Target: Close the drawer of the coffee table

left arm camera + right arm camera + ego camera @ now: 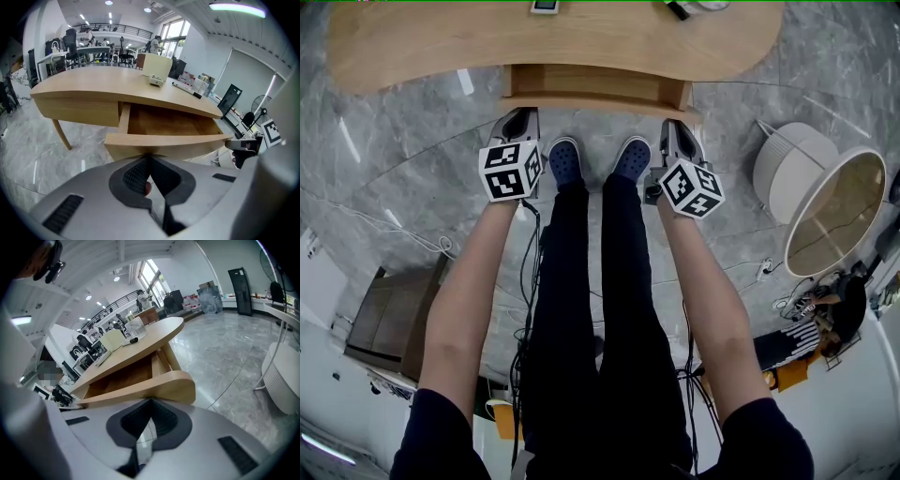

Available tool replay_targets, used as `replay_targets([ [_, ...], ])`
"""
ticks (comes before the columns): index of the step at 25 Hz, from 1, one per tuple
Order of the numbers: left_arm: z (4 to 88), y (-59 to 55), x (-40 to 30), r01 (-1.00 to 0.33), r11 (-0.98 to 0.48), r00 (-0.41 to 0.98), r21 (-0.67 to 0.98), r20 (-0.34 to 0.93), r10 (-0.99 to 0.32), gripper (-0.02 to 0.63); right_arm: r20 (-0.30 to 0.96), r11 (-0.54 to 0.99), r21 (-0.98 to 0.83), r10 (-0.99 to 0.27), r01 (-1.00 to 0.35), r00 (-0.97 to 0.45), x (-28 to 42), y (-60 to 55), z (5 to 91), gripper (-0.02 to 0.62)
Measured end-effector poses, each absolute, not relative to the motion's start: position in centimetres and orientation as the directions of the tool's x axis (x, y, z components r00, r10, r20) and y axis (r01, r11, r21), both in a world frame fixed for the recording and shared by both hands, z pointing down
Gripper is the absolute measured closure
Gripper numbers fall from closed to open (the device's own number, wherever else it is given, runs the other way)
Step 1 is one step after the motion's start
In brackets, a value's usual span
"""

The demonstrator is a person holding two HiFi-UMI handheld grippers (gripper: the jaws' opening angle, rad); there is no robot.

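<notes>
The wooden coffee table (422, 42) runs across the top of the head view. Its drawer (595, 86) stands pulled out toward me, and its inside looks empty in the left gripper view. My left gripper (517, 116) is shut on nothing, its tips close to the left end of the drawer front (164, 140). My right gripper (672, 125) is also shut and holds nothing, its tips close to the right end of the drawer front (140, 389). From these views I cannot tell whether either gripper touches the wood. In each gripper view the jaws meet at the tips, left gripper (150, 158), right gripper (149, 403).
My blue shoes (565, 161) stand on the grey marble floor between the grippers, just before the drawer. A white box (156, 65), a small device (156, 80) and a black pen (187, 91) lie on the tabletop. A round side table (834, 211) and a white ribbed cylinder (787, 167) stand at the right.
</notes>
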State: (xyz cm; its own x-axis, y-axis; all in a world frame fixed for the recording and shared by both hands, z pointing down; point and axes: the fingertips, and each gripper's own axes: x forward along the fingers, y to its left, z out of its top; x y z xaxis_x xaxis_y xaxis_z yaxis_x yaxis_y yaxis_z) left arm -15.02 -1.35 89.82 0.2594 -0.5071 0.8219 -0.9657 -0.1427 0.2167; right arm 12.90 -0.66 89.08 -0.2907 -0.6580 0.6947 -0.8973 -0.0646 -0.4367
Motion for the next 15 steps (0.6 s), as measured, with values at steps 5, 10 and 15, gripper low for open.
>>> replay_targets([
  [5, 89.9, -2.5, -15.0, -0.961, -0.126, 0.277, 0.248, 0.811, -0.515, 0.583, 0.675, -0.091, -0.483, -0.673, -0.871, -0.304, 12.9, -1.8, 89.2, 0.571],
  [10, 89.7, -3.9, -15.1, -0.955, -0.143, 0.297, 0.261, 0.801, -0.52, 0.583, 0.633, -0.142, -0.57, -0.704, -0.809, -0.322, 12.9, -3.1, 89.1, 0.571],
  [15, 89.7, -5.4, -15.1, -0.95, -0.133, 0.308, 0.281, 0.795, -0.522, 0.583, 0.598, -0.19, -0.65, -0.725, -0.736, -0.341, 12.9, -4.4, 89.2, 0.571],
])
